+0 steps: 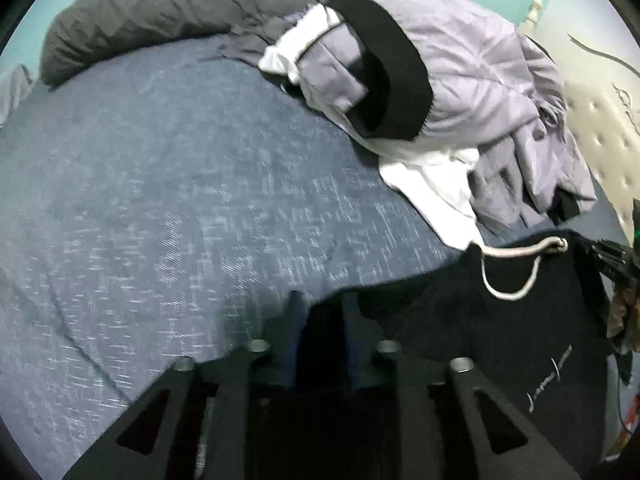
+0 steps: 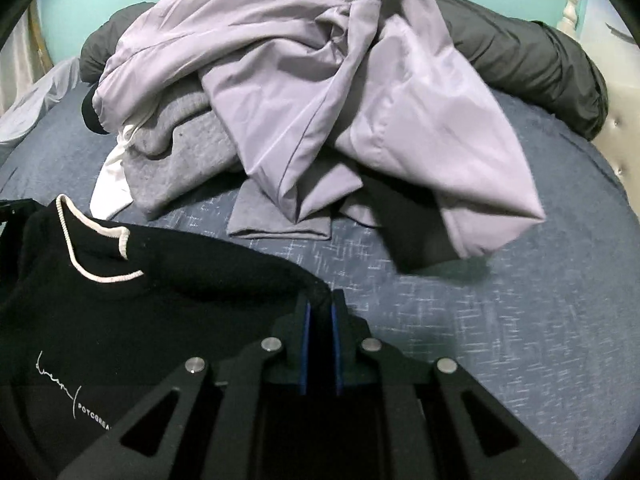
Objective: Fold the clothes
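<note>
A black shirt [image 2: 132, 300] with a white-trimmed collar and white script print lies on the blue bedspread [image 2: 500, 320]. My right gripper [image 2: 320, 304] is shut on the shirt's right shoulder edge. In the left wrist view the same black shirt [image 1: 500, 332] lies at the lower right, and my left gripper [image 1: 320, 304] is shut on its left edge. A pile of unfolded clothes [image 2: 320, 92], lavender, grey and white, sits beyond the shirt; it also shows in the left wrist view [image 1: 460, 92].
A dark grey rolled duvet [image 1: 160, 16] lies along the far side of the bed by the turquoise wall. A cream tufted headboard [image 1: 608, 128] stands at the right. Bare bedspread [image 1: 160, 200] spreads left of the shirt.
</note>
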Tool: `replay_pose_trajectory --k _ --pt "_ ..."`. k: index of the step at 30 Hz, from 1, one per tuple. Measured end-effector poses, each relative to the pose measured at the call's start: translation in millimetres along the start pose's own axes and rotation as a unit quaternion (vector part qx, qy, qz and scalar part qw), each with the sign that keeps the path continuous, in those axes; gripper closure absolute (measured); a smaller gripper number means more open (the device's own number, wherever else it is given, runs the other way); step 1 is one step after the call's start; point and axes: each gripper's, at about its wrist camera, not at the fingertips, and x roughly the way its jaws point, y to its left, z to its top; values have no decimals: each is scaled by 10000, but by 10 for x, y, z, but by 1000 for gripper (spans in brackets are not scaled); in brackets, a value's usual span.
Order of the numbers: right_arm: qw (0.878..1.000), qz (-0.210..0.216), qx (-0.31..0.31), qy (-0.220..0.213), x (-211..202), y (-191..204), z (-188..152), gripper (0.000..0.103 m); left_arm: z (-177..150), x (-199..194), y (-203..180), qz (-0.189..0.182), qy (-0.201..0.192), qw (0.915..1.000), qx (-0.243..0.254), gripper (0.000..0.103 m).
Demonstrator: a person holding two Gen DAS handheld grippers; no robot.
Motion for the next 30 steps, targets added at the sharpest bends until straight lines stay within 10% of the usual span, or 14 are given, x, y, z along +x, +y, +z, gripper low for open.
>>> replay_pose_trajectory --k 4,12,14,16,30 --pt "9999 85 111 -4 34 -39 -25 93 27 -172 -117 -191 -396 9989 156 54" --pt "9999 116 87 -15 18 -14 -30 93 -125 143 -616 -245 176 9921 1215 52" --pt "9998 162 62 -27 8 -21 -36 93 -155 229 -613 -249 350 9917 1214 61" --pt "9997 216 48 -53 -9 -33 -41 93 -187 254 -621 -204 425 9908 1269 94" --pt "9989 329 305 -95 5 -163 84 94 326 5 -448 -24 -13 9970 769 96"
